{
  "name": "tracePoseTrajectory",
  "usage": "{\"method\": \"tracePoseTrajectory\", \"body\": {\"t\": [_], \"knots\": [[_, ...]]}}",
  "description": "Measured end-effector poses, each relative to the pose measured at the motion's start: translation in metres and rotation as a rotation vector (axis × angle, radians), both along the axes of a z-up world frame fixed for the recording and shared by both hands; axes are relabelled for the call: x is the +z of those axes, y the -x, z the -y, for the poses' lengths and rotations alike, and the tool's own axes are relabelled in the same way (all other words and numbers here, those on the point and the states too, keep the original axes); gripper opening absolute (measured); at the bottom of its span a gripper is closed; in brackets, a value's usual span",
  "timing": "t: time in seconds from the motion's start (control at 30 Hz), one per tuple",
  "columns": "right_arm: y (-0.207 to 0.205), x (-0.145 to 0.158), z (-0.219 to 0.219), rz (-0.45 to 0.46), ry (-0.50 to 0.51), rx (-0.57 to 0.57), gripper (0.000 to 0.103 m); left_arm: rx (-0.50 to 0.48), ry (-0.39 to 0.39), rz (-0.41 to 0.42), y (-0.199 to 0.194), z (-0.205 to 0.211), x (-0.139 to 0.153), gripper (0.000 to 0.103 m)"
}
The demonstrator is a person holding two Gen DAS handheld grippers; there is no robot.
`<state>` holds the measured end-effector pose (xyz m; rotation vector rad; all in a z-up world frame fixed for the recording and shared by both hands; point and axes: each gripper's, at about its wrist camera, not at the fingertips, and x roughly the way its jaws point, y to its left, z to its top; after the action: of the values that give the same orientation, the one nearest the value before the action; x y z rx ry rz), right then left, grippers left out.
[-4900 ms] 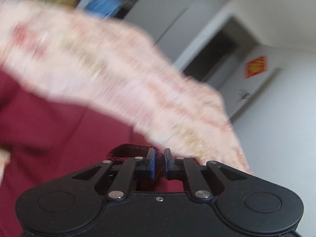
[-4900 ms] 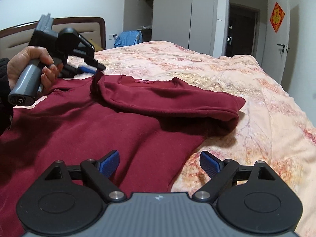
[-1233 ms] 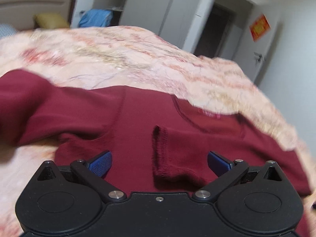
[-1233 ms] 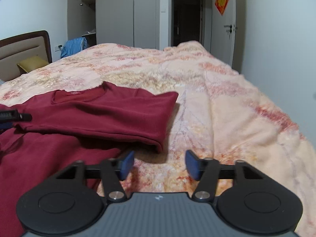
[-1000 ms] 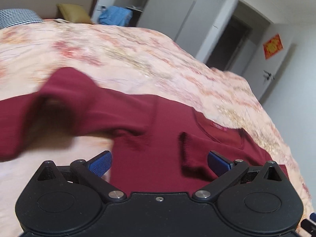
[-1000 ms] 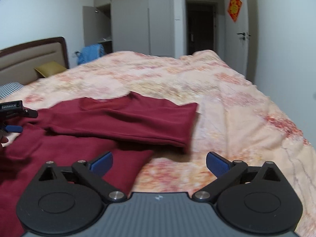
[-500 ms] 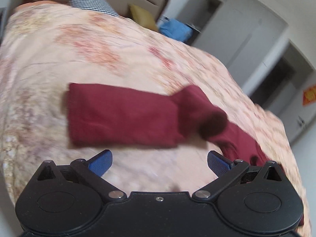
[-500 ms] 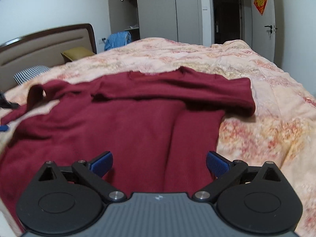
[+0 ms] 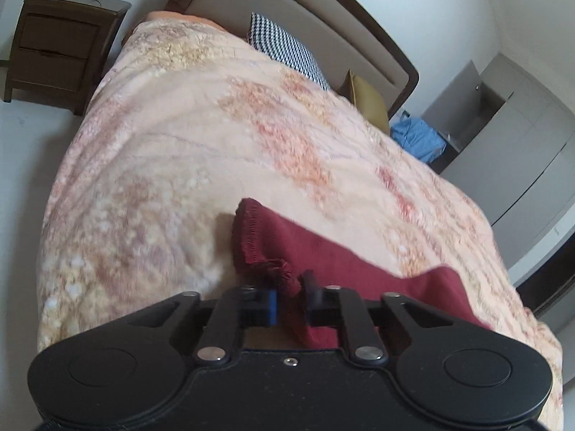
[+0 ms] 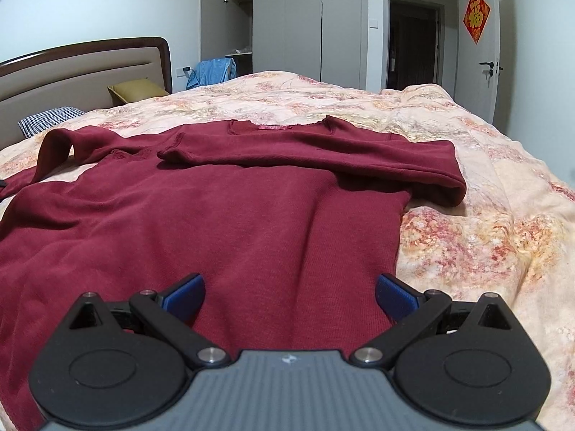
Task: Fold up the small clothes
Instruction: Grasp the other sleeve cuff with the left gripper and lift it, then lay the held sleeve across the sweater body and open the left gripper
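Maroon sweater (image 10: 222, 215) lies flat on the floral blanket (image 9: 187, 165); your left gripper (image 9: 289, 303) has just closed, pinching the sleeve cuff (image 9: 267, 248). Carry it straight across the chest, while your right gripper (image 10: 289, 296), wide open and empty, hovers.

The left gripper (image 9: 289, 289) pointed down at a slant; its jaws had just been closing and pinched the sleeve cuff (image 9: 284, 276) between them. The right gripper (image 10: 289, 296) hovered with jaws spread wide, gripping nothing.
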<state>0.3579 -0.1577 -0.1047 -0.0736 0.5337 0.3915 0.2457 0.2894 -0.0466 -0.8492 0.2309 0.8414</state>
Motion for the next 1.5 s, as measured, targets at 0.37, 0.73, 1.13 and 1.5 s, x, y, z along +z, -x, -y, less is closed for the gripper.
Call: {"method": "tracePoseTrajectory", "body": {"t": [0.37, 0.73, 1.13, 1.5], "knots": [[-0.001, 0.003, 0.005, -0.014, -0.024, -0.004, 0.103, -0.072, -0.427, -0.008, -0.034, -0.095, 0.107, 0.005], [-0.003, 0.0, 0.003, -0.017, -0.015, -0.004, 0.103, -0.258, -0.624, -0.003, -0.1, -0.065, 0.149, 0.005], [-0.003, -0.003, 0.01, -0.01, -0.07, 0.012, 0.103, -0.604, -0.778, 0.101, -0.159, 0.117, 0.185, 0.005], [-0.001, -0.003, 0.017, -0.008, -0.132, 0.024, 0.103, -1.069, -0.667, 0.024, -0.241, 0.276, 0.076, 0.005]]}}
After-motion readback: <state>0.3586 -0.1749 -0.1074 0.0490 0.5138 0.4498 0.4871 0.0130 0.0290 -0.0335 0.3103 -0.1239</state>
